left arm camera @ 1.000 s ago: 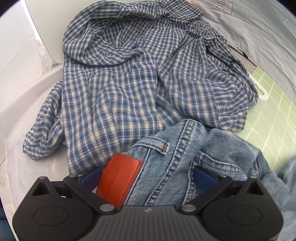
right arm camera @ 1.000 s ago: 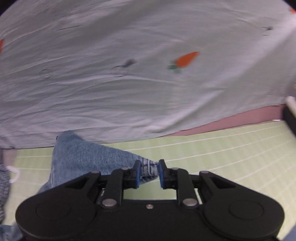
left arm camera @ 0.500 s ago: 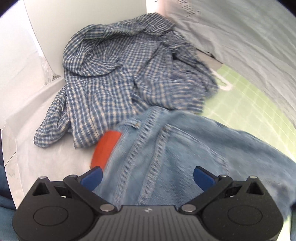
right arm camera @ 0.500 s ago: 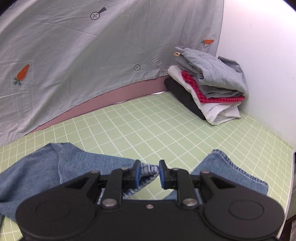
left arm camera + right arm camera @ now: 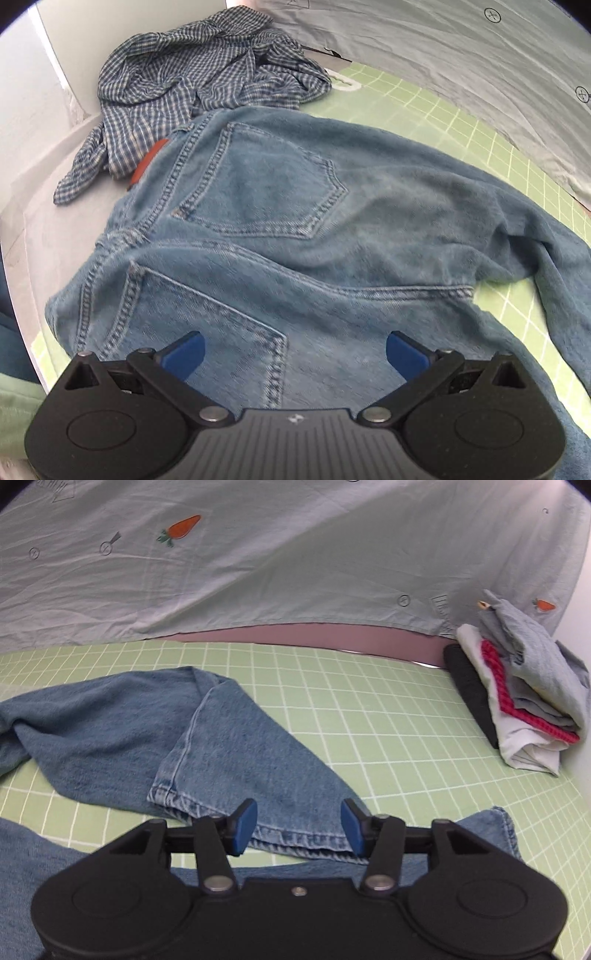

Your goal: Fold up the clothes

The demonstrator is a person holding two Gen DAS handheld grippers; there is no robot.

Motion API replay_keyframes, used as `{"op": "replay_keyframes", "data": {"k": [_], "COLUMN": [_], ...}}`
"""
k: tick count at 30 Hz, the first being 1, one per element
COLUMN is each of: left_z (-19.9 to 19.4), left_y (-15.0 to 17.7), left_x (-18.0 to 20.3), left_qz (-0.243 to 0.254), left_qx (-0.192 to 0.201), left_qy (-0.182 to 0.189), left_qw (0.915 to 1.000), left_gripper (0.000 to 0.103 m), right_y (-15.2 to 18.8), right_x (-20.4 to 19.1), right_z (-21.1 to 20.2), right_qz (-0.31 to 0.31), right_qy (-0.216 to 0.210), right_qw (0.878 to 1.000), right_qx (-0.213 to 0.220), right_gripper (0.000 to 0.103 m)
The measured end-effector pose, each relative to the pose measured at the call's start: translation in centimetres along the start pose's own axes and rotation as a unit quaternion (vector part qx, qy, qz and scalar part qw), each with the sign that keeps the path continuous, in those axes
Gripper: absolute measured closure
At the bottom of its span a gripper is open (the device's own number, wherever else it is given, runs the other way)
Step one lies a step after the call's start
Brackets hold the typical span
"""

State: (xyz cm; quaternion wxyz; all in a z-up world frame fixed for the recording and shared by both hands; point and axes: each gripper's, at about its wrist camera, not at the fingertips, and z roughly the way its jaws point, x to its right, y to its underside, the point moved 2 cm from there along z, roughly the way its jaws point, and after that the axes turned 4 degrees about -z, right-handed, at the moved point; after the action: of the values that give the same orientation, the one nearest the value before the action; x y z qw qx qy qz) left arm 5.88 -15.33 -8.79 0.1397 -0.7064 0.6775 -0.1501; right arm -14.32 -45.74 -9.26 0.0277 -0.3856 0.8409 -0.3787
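Jeans (image 5: 332, 229) lie seat-up on the green gridded counter (image 5: 461, 122), waistband toward the crumpled checked shirt (image 5: 192, 74), which sits just beside and partly touching them.

Left wrist view: the left hand-held gripper (image 5: 293, 350) hovers over the seat with its jaws wide apart, nothing between the pads. The denim is mid-blue, thick, with heavy double stitching around two back pockets and an orange leather patch (image 5: 147, 162) at the waistband. A ridge of slack crosses the seat.

Right wrist view: the right hand-held gripper (image 5: 299, 827) has its jaws opening over a leg hem (image 5: 295, 840); the pads stand clear of the cloth. That leg is doubled back on itself, its cuff turned over. A folded stack (image 5: 524, 701) sits well apart at the far corner.

Judgement: the spreading step is ending. The next move calls for flattening the twisted leg and aligning both legs before the first fold.
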Motion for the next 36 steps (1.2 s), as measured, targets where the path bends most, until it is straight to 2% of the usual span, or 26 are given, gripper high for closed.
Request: {"op": "replay_keyframes", "data": {"k": [4,7,13,19,20,21,22,23,24,27,31,32,34,36], "left_z": [0.3,1.2,3.5,5.2,5.4,5.6,5.7,5.8,5.9,6.0,5.6,5.5,5.2,4.9], "left_y": [1.1,0.6,-0.5,-0.4,-0.3,-0.2,-0.2,-0.2,-0.2,-0.3,-0.2,-0.2,-0.2,-0.2], "left_x": [2.5,4.7,9.2,11.6,11.8,11.9,11.9,11.9,11.8,11.7,11.8,11.9,12.0,12.1], "left_qz": [0.003,0.02,0.071,0.108,0.112,0.113,0.109,0.105,0.102,0.095,0.096,0.096,0.098,0.099], "left_qx": [-0.009,-0.009,-0.011,-0.017,-0.019,-0.021,-0.023,-0.025,-0.026,-0.026,-0.022,-0.02,-0.018,-0.014], "left_qy": [0.002,-0.001,-0.012,-0.014,-0.014,-0.014,-0.015,-0.015,-0.015,-0.015,-0.02,-0.021,-0.02,-0.02], "left_qw": [0.9999,0.9998,0.9974,0.9939,0.9934,0.9933,0.9936,0.994,0.9944,0.9951,0.995,0.9949,0.9948,0.9948], "left_gripper": [0.0,0.0,0.0,0.0,0.0,0.0,0.0,0.0,0.0,0.0,0.0,0.0,0.0,0.0], "right_y": [-0.1,-0.1,-0.1,0.1,0.1,0.0,-0.2,-0.7,-1.4,-4.4,-10.7,-11.6,-13.5,-13.5], "right_x": [-1.2,-2.5,-4.6,-5.8,-5.7,-5.6,-5.4,-4.9,-4.2,-1.3,6.4,8.0,11.2,12.8], "right_z": [1.0,2.2,5.1,6.8,6.8,6.8,6.8,6.9,7.0,8.0,11.0,11.4,12.3,12.3], "right_qz": [-0.005,-0.01,-0.033,-0.056,-0.06,-0.063,-0.068,-0.07,-0.071,-0.059,0.022,0.041,0.078,0.088], "right_qy": [-0.043,-0.072,-0.101,-0.115,-0.118,-0.125,-0.135,-0.139,-0.135,-0.108,-0.007,0.009,0.043,0.054], "right_qw": [0.999,0.997,0.994,0.991,0.99,0.989,0.988,0.987,0.988,0.992,0.998,0.997,0.994,0.992], "right_qx": [-0.003,-0.013,-0.03,-0.045,-0.044,-0.042,-0.04,-0.035,-0.027,0.004,0.051,0.057,0.07,0.076], "right_gripper": [0.041,0.041,0.041,0.037,0.039,0.052,0.071,0.079,0.09,0.092,0.091,0.089,0.074,0.059]}}
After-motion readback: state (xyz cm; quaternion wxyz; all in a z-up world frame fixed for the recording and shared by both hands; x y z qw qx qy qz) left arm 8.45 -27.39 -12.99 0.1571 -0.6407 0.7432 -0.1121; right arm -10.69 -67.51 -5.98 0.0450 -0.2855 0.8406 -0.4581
